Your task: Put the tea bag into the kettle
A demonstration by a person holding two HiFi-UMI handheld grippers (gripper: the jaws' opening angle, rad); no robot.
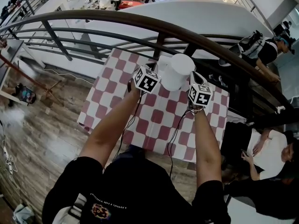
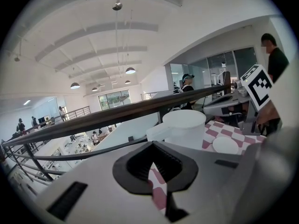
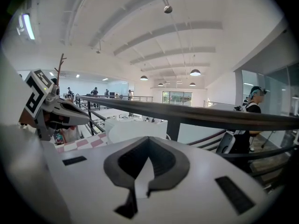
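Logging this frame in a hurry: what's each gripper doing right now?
Left gripper: shut, jaw tips meeting, nothing held.
Right gripper: shut, nothing seen between its jaws.

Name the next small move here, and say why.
Probably back the right gripper away and open it to hunt for the tea bag: both it and the left gripper sit shut and empty beside the white kettle, and no tea bag shows anywhere.
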